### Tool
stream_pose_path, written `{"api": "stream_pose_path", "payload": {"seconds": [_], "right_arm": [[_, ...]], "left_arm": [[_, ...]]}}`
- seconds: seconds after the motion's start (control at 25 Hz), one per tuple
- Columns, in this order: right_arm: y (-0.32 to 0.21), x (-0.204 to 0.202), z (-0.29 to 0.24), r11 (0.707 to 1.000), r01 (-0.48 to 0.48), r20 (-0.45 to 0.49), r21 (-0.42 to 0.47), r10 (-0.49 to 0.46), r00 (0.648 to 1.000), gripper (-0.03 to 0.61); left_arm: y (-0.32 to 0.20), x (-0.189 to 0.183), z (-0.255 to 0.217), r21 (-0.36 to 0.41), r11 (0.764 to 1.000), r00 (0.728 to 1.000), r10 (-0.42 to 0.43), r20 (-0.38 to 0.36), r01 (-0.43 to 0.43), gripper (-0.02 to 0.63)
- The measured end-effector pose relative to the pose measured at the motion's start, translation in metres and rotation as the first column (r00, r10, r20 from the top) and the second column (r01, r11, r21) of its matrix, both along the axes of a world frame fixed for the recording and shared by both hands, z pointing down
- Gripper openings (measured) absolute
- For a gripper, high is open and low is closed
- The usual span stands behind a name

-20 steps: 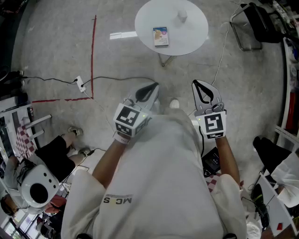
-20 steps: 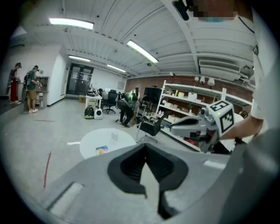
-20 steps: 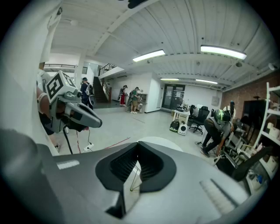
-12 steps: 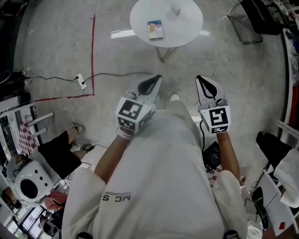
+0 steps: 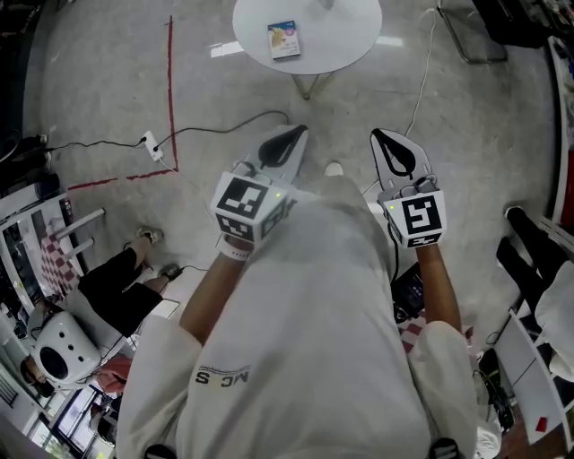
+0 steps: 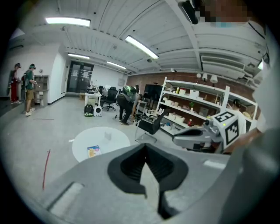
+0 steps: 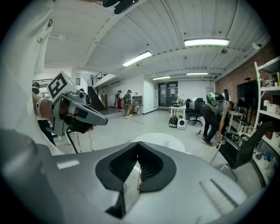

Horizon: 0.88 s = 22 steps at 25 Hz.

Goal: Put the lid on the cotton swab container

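Observation:
A round white table [image 5: 309, 40] stands on the floor ahead of me, at the top of the head view. On it lie a small printed box [image 5: 283, 38] and a small clear container [image 5: 325, 4] that the frame's top edge cuts off. My left gripper [image 5: 299, 134] and right gripper [image 5: 383, 136] are held at waist height, well short of the table, both shut with nothing between their fingers. The left gripper view shows the table [image 6: 87, 139], the box [image 6: 93, 151] and the clear container [image 6: 107, 136] beyond the left gripper [image 6: 145, 147]. In the right gripper view the table [image 7: 159, 141] lies past the right gripper [image 7: 137, 144].
A red tape line [image 5: 170, 90] and a power strip with its cable [image 5: 152, 149] lie on the concrete floor to the left. A black chair [image 5: 489, 27] stands at the top right. A person sits low at the left [image 5: 108, 287]. Shelves line the right side [image 6: 192, 100].
The table has slid up and left in the head view, and its far edge is now cut off. Both grippers sit a little higher in the frame and stay shut.

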State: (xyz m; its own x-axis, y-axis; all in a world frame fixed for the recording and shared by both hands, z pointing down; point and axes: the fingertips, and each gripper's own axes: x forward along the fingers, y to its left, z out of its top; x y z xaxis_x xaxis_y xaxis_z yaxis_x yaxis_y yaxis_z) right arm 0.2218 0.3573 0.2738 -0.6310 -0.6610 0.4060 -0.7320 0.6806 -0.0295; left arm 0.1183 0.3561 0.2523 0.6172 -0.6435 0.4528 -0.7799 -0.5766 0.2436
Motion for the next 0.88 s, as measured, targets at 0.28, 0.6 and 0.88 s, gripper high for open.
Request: {"api": "stream_pose_path", "payload": {"seconds": [0.28, 0.6, 0.88], "right_arm": [[-0.091, -0.027, 0.013, 0.999, -0.036, 0.001, -0.012, 0.036, 0.999, -0.002], [-0.230, -0.105, 0.025, 0.988, -0.126, -0.077, -0.086, 0.120, 0.990, -0.002], [-0.325, -0.143, 0.019, 0.957, -0.274, -0.109, -0.095, 0.264, 0.958, -0.002]], "left_arm": [[-0.107, -0.029, 0.018, -0.007, 1.000, 1.000, 0.020, 0.005, -0.020, 0.000], [-0.265, -0.104, 0.033, -0.070, 0.990, 0.992, 0.122, -0.029, -0.124, 0.000], [-0.349, -0.132, 0.030, -0.073, 0.964, 0.965, 0.251, -0.077, -0.256, 0.000]]}}
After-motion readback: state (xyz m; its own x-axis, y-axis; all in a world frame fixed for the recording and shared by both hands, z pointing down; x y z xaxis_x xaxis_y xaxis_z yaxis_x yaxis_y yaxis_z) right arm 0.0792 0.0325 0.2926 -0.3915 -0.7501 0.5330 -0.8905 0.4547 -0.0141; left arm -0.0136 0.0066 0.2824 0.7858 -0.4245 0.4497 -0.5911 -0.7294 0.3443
